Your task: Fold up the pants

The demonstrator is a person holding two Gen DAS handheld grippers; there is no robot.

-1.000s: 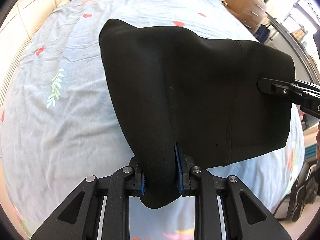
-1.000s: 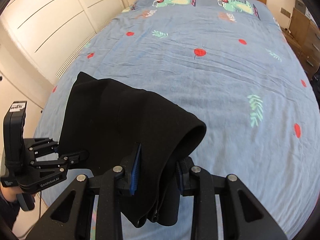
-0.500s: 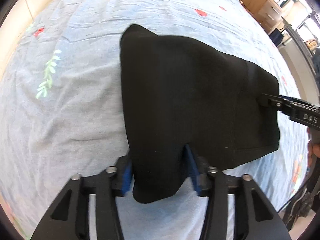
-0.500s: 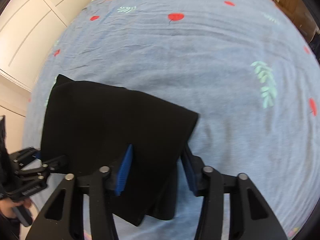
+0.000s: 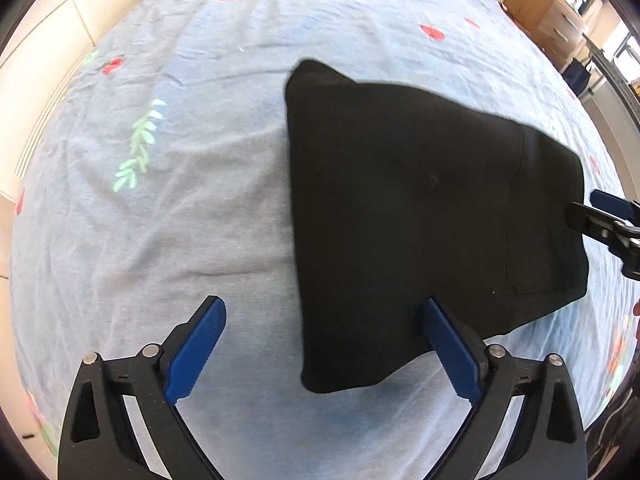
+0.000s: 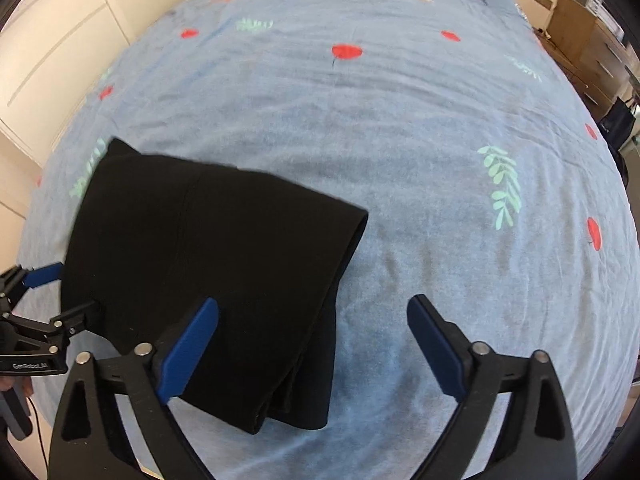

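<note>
The pants [image 5: 420, 208] are black, matte and folded into a compact, roughly four-sided bundle of several layers. In the right wrist view their near right corner [image 6: 288, 412] shows the stacked layer edges, and a faint seam runs across the top layer. They lie flat on the bed [image 5: 180, 208], on its blue sheet printed with red spots and green leaf sprigs, close to the near edge.

The left gripper [image 5: 324, 344] has just been opening and its jaws now stand wide apart; the near left corner of the pants lies between the blue pads [image 5: 198, 352], with the right pad at the cloth's near edge and the left pad well clear over bare sheet. Nothing is pinched.

The right gripper [image 6: 312, 348] has likewise just been opening and stands spread wide. Its left pad [image 6: 188, 352] is over the pants, its right pad is over bare sheet, and the cloth's near right corner lies loose between them.

No containers show clearly; wooden drawers [image 5: 548, 20] stand far right.
</note>
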